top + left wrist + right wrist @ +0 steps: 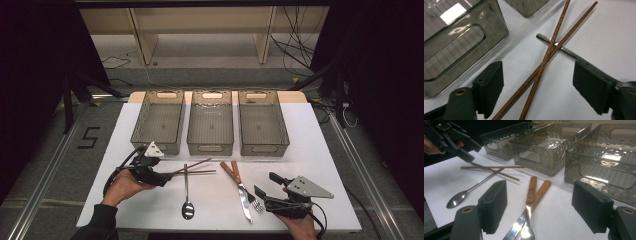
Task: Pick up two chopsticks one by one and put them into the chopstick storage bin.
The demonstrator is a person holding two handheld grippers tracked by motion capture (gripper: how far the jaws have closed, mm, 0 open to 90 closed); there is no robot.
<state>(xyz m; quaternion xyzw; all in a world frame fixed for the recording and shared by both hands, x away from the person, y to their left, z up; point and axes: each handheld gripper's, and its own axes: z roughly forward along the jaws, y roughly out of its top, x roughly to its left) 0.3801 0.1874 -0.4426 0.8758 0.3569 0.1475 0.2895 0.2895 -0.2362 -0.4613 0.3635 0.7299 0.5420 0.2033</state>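
With the left gripper lowered over the near ends of the two wooden chopsticks, the step in hand appears to be the pick-up of that pair for sorting into one of the three clear bins at the far side of the white table. In the left gripper view the sticks run crossed between the two black jaws, which stand apart with clear space on either side; neither pad touches the wood, so nothing is gripped yet. The chopsticks lie flat on the table, crossing over the handle of the spoon, just in front of the leftmost bin. The right gripper rests near the table's near edge with its jaws likewise apart and empty, aimed along the wooden-handled knife and fork, which lie crossed just ahead of it. The next move probably calls for the left jaws to close squarely on both sticks at once, near the crossing where they lie closest together, then lift clear of the spoon handle without dragging it. Whether the sticks press on the spoon or merely pass over it cannot be told from these views.
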